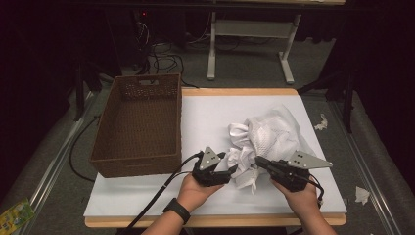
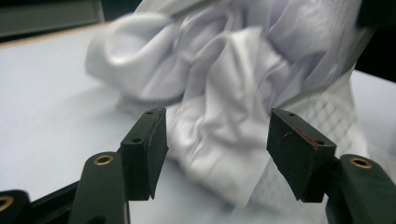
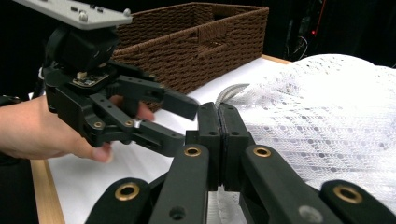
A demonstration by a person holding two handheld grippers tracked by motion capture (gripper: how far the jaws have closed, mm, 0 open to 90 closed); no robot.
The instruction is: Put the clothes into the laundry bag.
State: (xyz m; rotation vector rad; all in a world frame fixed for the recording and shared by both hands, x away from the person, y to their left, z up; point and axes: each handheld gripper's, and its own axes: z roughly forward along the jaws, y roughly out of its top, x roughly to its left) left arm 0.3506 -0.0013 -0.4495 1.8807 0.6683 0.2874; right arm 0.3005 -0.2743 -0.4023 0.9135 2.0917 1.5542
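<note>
High view: your right gripper (image 1: 258,161) pinches the crumpled white cloth (image 1: 266,137) on the table beside the wicker basket (image 1: 139,125) (left gripper (image 1: 230,171) gaping at a fold); pull early and the cloth could slip free.

From the high view I see the basket (image 1: 138,125) on the left side of the counter (image 1: 210,117), with the crumpled cloth (image 1: 266,137) lying to its right, well apart from it. My left gripper (image 1: 230,171) sits at the cloth's near left edge and my right gripper (image 1: 259,161) at its near right edge, both in front of the cloth.
</note>
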